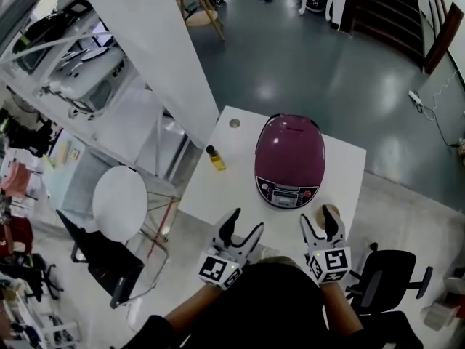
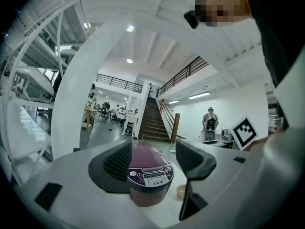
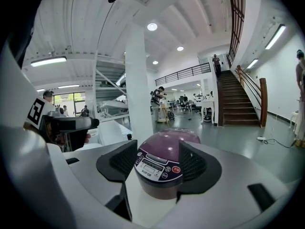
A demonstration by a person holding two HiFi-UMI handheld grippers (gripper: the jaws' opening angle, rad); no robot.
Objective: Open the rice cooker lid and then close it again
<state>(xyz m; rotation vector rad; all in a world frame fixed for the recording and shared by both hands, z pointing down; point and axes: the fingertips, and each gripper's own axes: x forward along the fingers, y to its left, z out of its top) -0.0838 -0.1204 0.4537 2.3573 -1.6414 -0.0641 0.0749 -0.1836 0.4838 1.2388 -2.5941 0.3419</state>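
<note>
Rice cooker (image 1: 288, 187) stands on white tabletop (image 1: 218, 187), lid (image 1: 289, 145) down, control panel facing the person. Left hand-held gripper (image 1: 245, 222) and right hand-held gripper (image 1: 320, 220) both released, jaws apart, near the tabletop's front edge, not touching the cooker. 1 small bottle (image 1: 216, 157) left of cooker

bright ceiling lights, glare on floor, strong fisheye warping at edges.

White table (image 1: 211, 187), grey floor (image 1: 312, 64)
</note>
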